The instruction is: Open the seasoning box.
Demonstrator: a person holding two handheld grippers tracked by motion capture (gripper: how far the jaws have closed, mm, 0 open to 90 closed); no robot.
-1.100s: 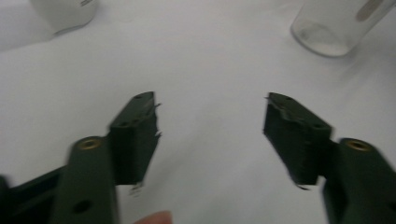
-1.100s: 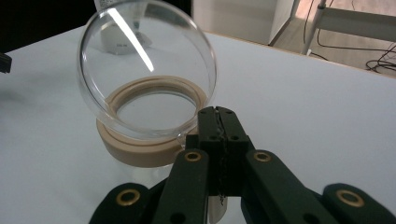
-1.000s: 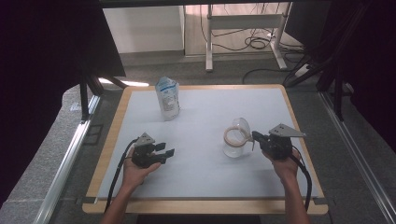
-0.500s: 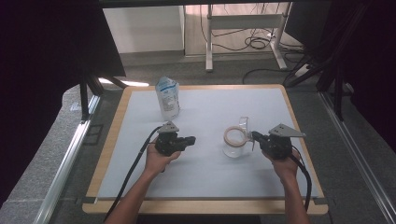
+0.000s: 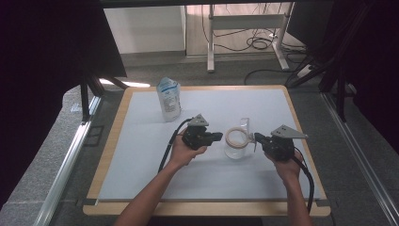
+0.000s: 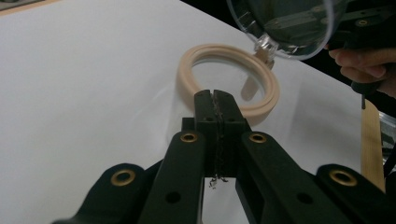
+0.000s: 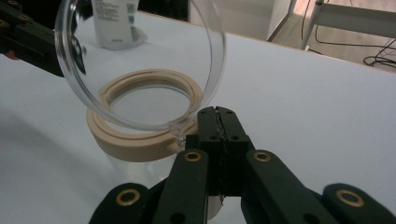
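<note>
A clear jar [image 5: 236,149] with a beige rim ring [image 5: 236,137] stands right of the mat's middle. Its clear hinged lid [image 5: 244,124] is tipped up open. My left gripper [image 5: 219,136] is shut, its tips at the ring's left edge; in the left gripper view they [image 6: 216,96] meet the ring [image 6: 228,79] with nothing between them. My right gripper [image 5: 257,138] is also shut, on the jar's right. In the right gripper view its tips [image 7: 216,115] sit beside the lid's hinge [image 7: 179,136], below the raised lid [image 7: 140,60].
A white-and-blue pouch [image 5: 169,99] stands upright at the back left of the white mat [image 5: 141,155]. The wooden table edge [image 5: 301,136] runs close behind the right hand. A desk frame and cables [image 5: 254,42] lie on the floor beyond.
My left gripper has moved from the front left of the mat rightward and up to the jar's rim. The right gripper and jar have stayed put.
</note>
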